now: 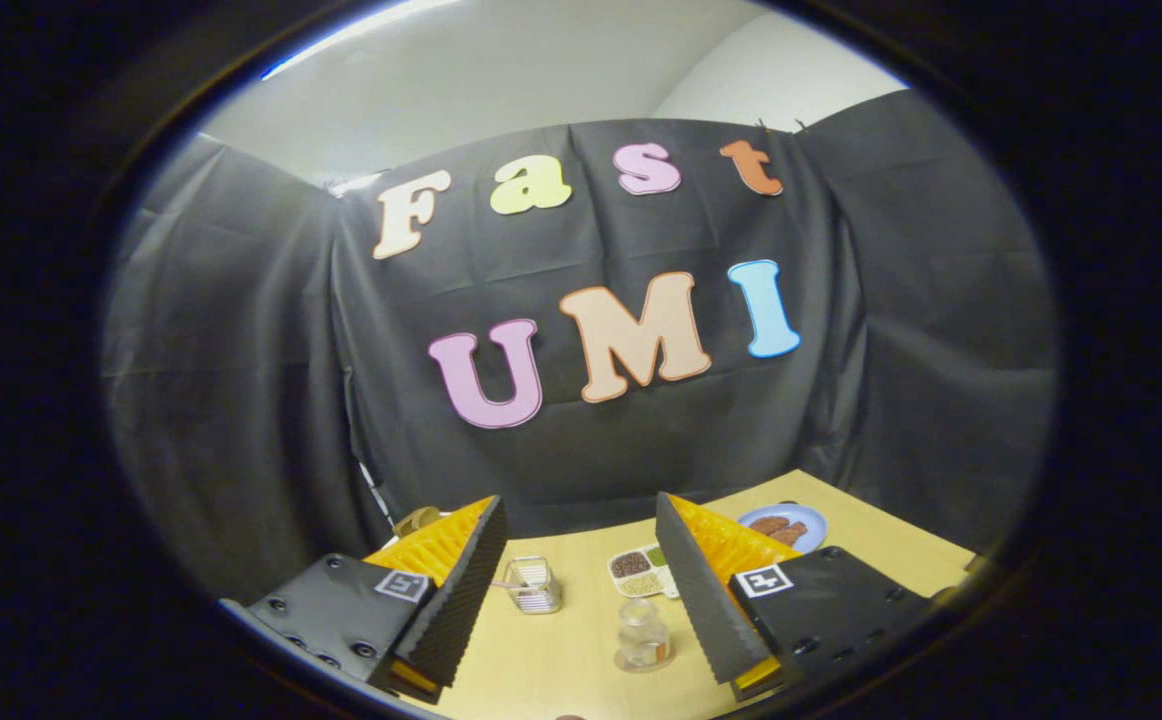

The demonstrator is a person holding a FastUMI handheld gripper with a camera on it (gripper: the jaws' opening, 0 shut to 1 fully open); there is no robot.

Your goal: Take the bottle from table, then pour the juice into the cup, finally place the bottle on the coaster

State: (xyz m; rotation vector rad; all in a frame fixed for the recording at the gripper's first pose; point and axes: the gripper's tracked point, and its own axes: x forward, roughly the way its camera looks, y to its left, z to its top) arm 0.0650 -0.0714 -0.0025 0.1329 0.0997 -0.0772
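My gripper [579, 503] hangs high above the wooden table [561, 660], open, with nothing between its fingers. Down on the table between the fingers stands a small clear bottle [643, 632], seen from above, with a coloured band near its base. It sits closer to the right finger [701, 590]. A clear ribbed glass cup [533, 585] stands to the left of the bottle, near the left finger [456, 590]. A brownish round thing [419, 520] peeks out beyond the left finger at the table's far edge; I cannot tell what it is.
A small white tray [639, 572] with compartments of grains lies just beyond the bottle, partly behind the right finger. A blue plate [783, 527] with brown food sits farther right. Black cloth walls close the table's far and side edges.
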